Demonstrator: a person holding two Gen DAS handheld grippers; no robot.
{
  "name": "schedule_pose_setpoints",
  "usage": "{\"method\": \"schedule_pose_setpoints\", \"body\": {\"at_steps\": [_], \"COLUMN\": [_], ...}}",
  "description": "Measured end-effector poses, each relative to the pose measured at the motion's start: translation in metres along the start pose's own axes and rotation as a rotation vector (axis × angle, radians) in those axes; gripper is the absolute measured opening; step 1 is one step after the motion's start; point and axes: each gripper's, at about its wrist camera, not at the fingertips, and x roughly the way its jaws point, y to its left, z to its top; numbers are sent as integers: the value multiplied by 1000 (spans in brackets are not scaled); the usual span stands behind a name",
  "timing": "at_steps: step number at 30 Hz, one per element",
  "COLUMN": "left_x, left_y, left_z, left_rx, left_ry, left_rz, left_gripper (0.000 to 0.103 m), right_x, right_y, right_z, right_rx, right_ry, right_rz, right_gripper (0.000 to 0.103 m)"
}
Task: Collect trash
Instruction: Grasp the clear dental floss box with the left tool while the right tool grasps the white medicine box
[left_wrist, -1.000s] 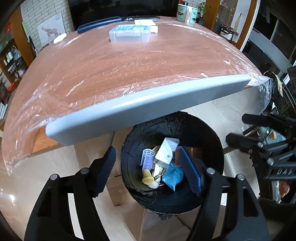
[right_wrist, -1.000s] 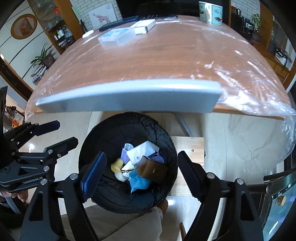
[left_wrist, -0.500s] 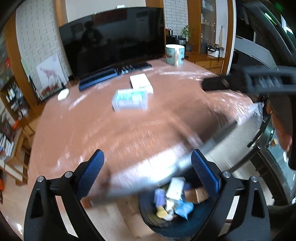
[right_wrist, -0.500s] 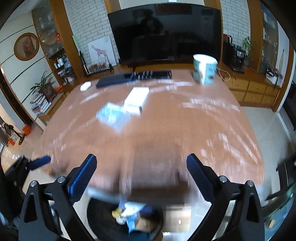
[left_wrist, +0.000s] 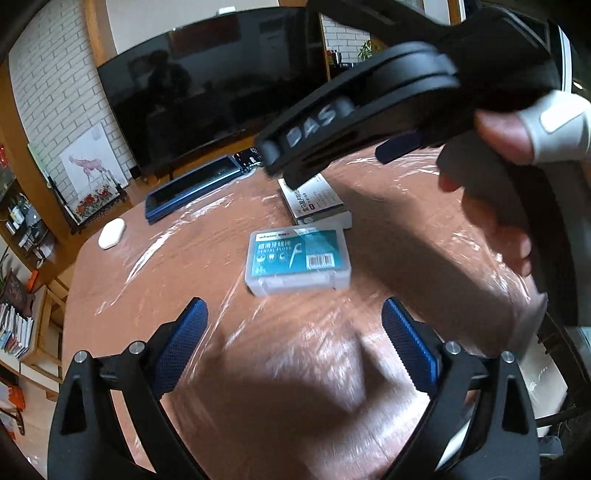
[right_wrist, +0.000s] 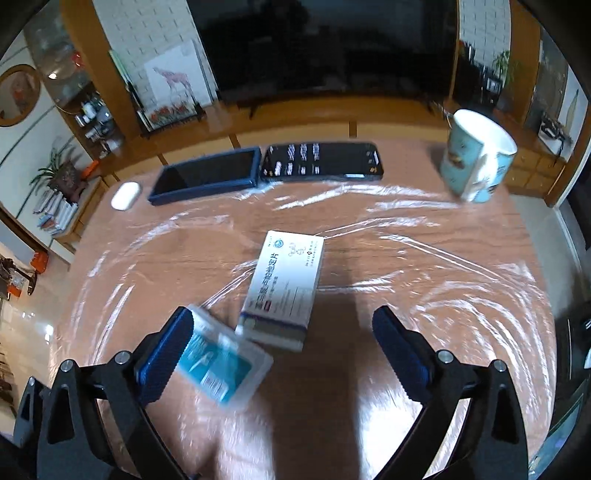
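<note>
A clear dental floss box with a teal label (left_wrist: 298, 261) lies on the plastic-covered wooden table (left_wrist: 406, 258), just ahead of my open, empty left gripper (left_wrist: 293, 345). It also shows in the right wrist view (right_wrist: 221, 365), beside the left finger. A white medicine carton (right_wrist: 284, 288) lies ahead of my open, empty right gripper (right_wrist: 282, 350); it also shows in the left wrist view (left_wrist: 314, 199). The right gripper's body and the hand holding it fill the upper right of the left wrist view. The trash bin is out of view.
At the table's far side lie a blue-cased tablet (right_wrist: 207, 179), a black keyboard (right_wrist: 321, 162) and a white earbud case (right_wrist: 125, 195). A teal and white mug (right_wrist: 476, 158) stands far right. A large TV (right_wrist: 325, 44) stands behind.
Both grippers rose from over the black trash bin below the table edge to above the tabletop. The bin has left both views; the floss box and carton are now close ahead.
</note>
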Motion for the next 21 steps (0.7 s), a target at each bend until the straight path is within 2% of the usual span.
{"method": "schedule_pose_setpoints", "body": {"at_steps": [10,18,21], "left_x": [38,54,56], "left_y": [4,6,7], "left_z": [20,27,28], "left_rx": [-12,-9,-18], "left_ry": [59,98,106], "left_rz": [-5,-32,-53], "left_gripper": [96,96,91], "right_x": [42,58,59], "right_y": [-8,-6,-4], "right_z": [15,18,18], "right_rx": [24,-18,-45], "right_ry": [82,108,98], "right_rz": [6,-10,-25], "right_gripper": [90,77,72]}}
